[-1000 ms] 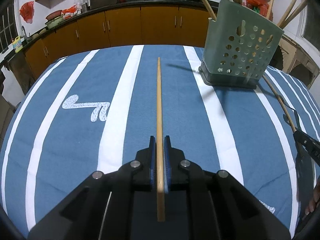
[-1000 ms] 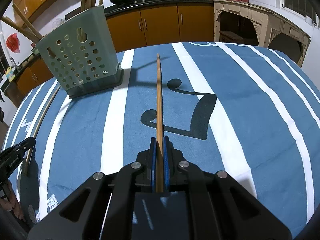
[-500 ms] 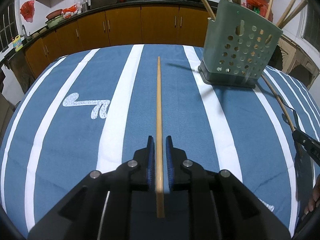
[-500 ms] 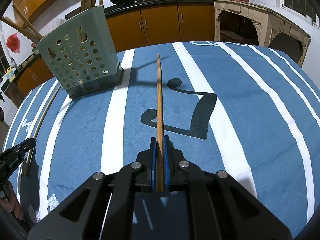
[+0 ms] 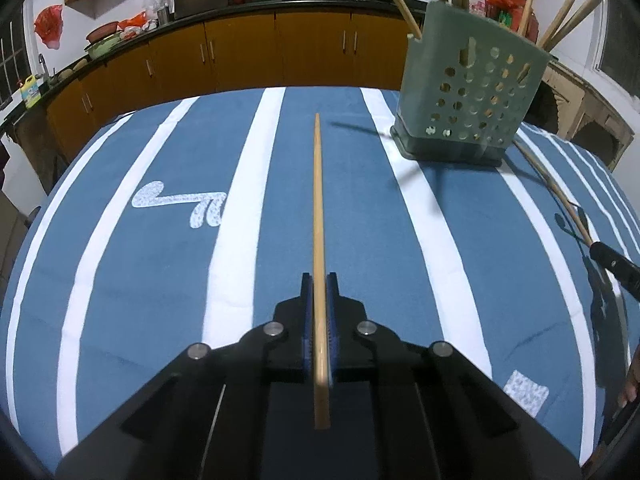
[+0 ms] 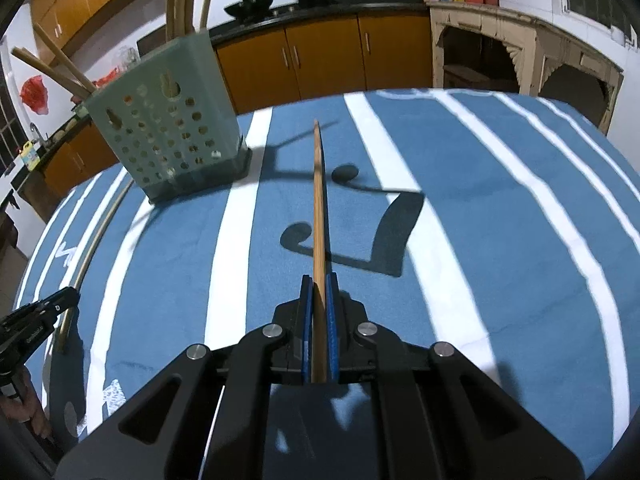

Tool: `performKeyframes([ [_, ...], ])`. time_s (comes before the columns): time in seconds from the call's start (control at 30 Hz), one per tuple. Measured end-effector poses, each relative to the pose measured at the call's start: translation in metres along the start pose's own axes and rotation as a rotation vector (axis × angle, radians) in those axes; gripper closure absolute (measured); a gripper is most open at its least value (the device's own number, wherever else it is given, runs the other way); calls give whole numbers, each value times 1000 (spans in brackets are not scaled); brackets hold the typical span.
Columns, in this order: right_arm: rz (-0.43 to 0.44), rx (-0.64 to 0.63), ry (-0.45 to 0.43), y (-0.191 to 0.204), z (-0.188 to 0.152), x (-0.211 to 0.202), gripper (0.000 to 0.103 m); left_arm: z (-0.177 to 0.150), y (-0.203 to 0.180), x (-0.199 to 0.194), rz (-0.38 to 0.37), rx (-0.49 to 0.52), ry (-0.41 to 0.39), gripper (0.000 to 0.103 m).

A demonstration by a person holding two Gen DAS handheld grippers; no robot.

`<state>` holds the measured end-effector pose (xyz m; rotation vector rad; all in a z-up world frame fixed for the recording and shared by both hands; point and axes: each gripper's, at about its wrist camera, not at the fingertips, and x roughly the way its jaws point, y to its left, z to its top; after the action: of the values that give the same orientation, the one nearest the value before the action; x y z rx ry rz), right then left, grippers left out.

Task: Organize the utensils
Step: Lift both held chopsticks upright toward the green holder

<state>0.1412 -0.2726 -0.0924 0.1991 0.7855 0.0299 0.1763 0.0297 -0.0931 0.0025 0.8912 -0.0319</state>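
Observation:
My left gripper (image 5: 319, 280) is shut on a long wooden chopstick (image 5: 317, 200) that points forward over the striped cloth. My right gripper (image 6: 319, 280) is shut on a second wooden chopstick (image 6: 318, 200), also pointing forward above the cloth. The green perforated utensil holder (image 5: 472, 100) stands ahead and to the right of the left gripper; in the right wrist view the holder (image 6: 168, 128) is ahead to the left. Several wooden sticks stand in it. Each gripper shows at the edge of the other's view, the right one (image 5: 616, 264) and the left one (image 6: 36, 320).
A blue cloth with white stripes (image 5: 240, 200) covers the table (image 6: 480, 200). Orange kitchen cabinets (image 5: 240, 56) and a counter with woks run along the back wall. A beige side cabinet (image 6: 520, 48) stands at the right.
The left gripper's jaws opened slightly half a second ago and have closed on the chopstick again. The right gripper and its chopstick have not moved.

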Motion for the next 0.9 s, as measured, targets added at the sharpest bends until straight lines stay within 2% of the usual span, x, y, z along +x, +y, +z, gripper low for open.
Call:
performKeyframes([
  [0.17, -7, -16, -72, -1, 8, -22, 95, 6, 1, -23, -10, 17, -61, 95],
  [0.33, -5, -19, -141, -2, 18, -41, 95, 18, 4, -57, -23, 15, -155, 95],
  [0.63, 38, -23, -292, 2, 44, -82, 95, 45, 7, -108, -63, -6, -319, 95],
  [0.9, 67, -37, -359, 9, 58, -100, 95, 55, 3, -130, -85, 10, -376, 95],
])
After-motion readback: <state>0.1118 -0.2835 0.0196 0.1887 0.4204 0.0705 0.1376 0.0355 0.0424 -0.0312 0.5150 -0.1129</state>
